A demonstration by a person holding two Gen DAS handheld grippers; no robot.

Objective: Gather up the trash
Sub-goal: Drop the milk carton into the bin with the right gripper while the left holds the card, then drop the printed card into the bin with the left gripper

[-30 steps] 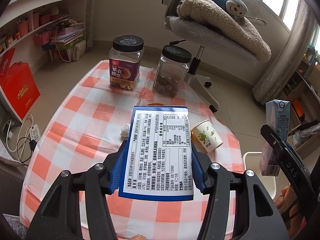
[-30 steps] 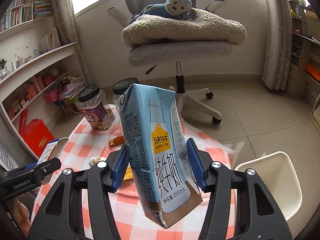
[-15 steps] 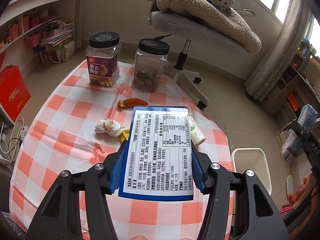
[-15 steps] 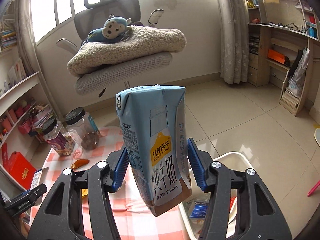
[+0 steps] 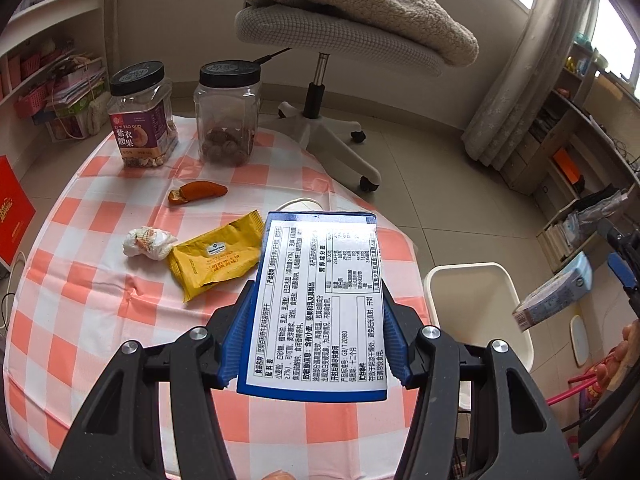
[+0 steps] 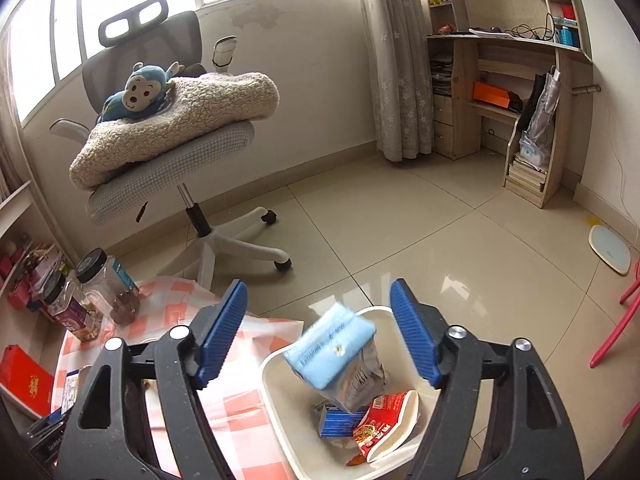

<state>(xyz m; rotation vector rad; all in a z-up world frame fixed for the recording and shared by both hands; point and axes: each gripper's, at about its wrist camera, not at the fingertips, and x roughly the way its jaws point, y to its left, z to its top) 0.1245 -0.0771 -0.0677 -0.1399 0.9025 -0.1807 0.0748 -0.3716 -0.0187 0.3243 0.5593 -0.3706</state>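
The left gripper (image 5: 314,336) is clamping a blue snack box (image 5: 316,300), label up, above the checked tablecloth (image 5: 100,280). The right gripper (image 6: 318,336), jaws spread wide, is hanging over the white bin (image 6: 280,396) while a blurred milk carton (image 6: 334,350) is sitting tilted between its fingers, touching neither. At the box's ten o'clock, a yellow wrapper (image 5: 214,260), crumpled paper (image 5: 146,242) and orange peel (image 5: 196,193) are lying on the cloth.

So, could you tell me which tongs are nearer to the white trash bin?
The right tongs: open directly above the white trash bin. The left tongs hold the blue box over the table.
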